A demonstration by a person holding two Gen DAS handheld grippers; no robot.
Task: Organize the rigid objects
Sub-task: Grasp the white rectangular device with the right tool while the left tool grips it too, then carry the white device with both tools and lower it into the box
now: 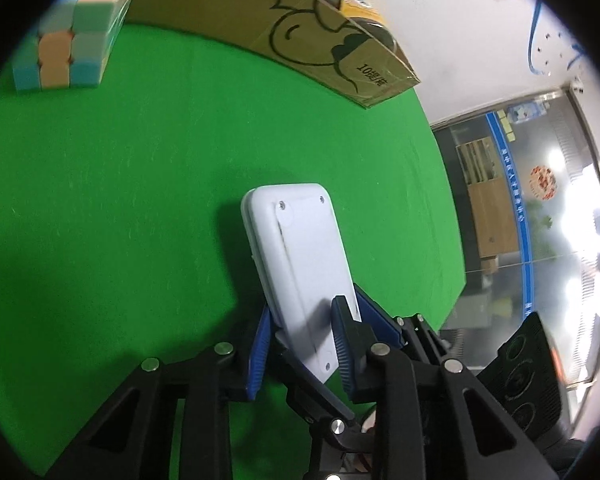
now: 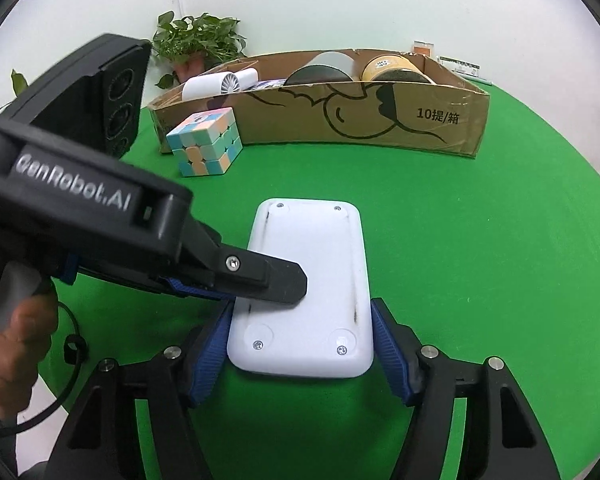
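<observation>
Though likely face-down, white device (image 2: 308, 280) front hidden.

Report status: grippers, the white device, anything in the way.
Left gripper shut on white device. Right gripper straddles its near end, jaws open. Cube and cardboard box ahead, path clear.

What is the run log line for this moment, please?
left gripper: shut on white device | right gripper: open around it | cube: outside box
</observation>
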